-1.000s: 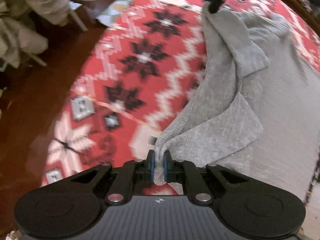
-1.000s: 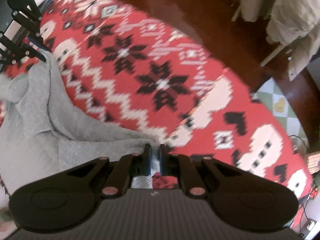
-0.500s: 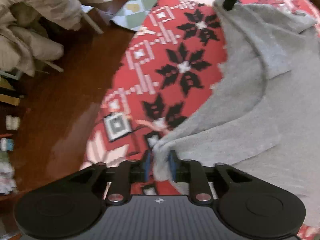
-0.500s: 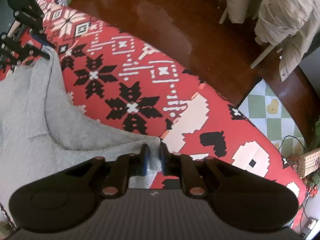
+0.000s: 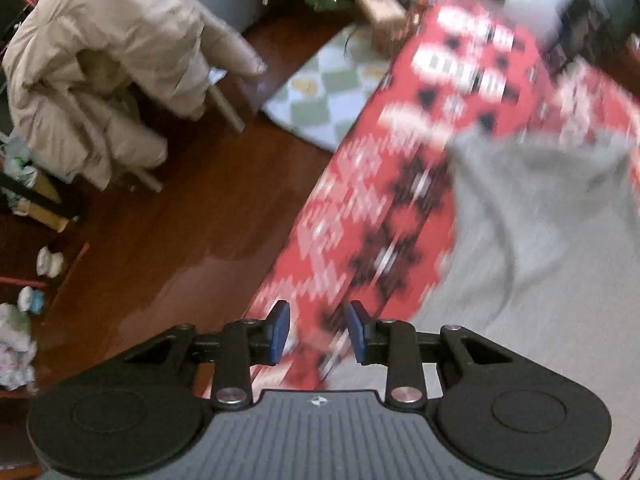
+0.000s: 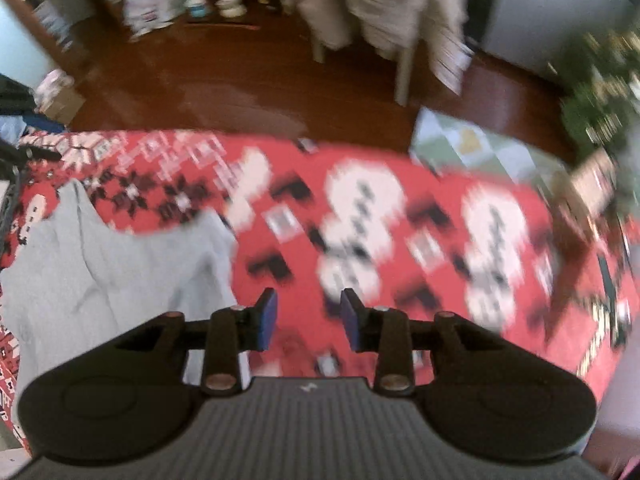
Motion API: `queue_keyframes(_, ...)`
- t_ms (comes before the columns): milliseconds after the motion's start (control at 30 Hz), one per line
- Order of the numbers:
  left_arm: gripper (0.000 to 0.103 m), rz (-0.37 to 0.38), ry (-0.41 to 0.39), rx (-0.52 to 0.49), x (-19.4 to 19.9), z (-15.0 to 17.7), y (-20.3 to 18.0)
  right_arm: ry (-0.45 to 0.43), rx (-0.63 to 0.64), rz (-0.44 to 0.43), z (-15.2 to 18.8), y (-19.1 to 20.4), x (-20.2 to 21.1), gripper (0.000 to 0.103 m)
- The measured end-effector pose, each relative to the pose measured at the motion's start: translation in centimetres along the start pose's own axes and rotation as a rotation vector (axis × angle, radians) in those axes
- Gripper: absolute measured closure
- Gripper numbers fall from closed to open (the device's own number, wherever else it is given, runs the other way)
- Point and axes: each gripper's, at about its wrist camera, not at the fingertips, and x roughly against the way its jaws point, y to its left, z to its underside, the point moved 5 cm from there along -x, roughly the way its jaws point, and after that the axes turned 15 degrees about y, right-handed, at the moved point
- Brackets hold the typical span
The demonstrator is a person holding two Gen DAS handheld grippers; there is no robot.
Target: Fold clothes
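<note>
Grippers are both hanging released and empty, left gripper [image 5: 319, 333] and right gripper [image 6: 307, 320], while the gray garment [image 5: 552, 240] is lying on the red patterned surface [image 6: 400, 216], so you should be picking one clean edge before folding.

My left gripper [image 5: 319, 333] is matte black, with two round housings flanking a ribbed grey centre plate that bears a small white mark; silver screws fasten its angled linkage arms, and its fingers [image 5: 280, 330] carry blue pads. My right gripper [image 6: 307, 319] has the same build, with coppery-toned screws
</note>
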Motion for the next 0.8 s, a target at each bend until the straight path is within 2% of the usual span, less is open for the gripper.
queue_keyframes(133, 0.07, 0.046, -0.053, 0.008, 0.2, -4.1, -2.3, 0.033, -0.094, 0.019, 6.5, -2.4, -0.9, 0.065)
queue_keyframes(300, 0.07, 0.057, -0.054, -0.057, -0.7, -8.1, -6.5, 0.061, -0.15, -0.015, 12.5, -3.3, -2.8, 0.065)
queue_keyframes(433, 0.07, 0.074, -0.064, -0.144, -0.3, -9.7, -9.9, 0.03, -0.211, -0.083, 13.6, -2.7, -4.1, 0.065)
queue_keyframes(567, 0.07, 0.006, -0.064, -0.329, -0.3, -10.1, -13.8, 0.034, -0.23, -0.131, 13.1, -2.2, -5.2, 0.068)
queue_keyframes(600, 0.07, -0.015, -0.067, -0.381, -0.3, -10.1, -14.8, 0.034, -0.222, -0.145, 13.0, -2.1, -5.2, 0.086)
queue_keyframes(633, 0.07, -0.029, -0.072, -0.43, -0.3, -10.1, -15.7, 0.034, -0.214, -0.159, 12.9, -1.9, -5.2, 0.097)
queue_keyframes(733, 0.07, -0.043, -0.08, -0.555, -0.4, -10.5, -18.1, -0.004, -0.199, -0.117, 12.7, -1.8, -4.3, 0.098)
queue_keyframes(800, 0.07, -0.055, -0.085, -0.602, -0.7, -11.4, -18.9, -0.041, -0.239, -0.098, 12.7, -2.6, -3.4, 0.098)
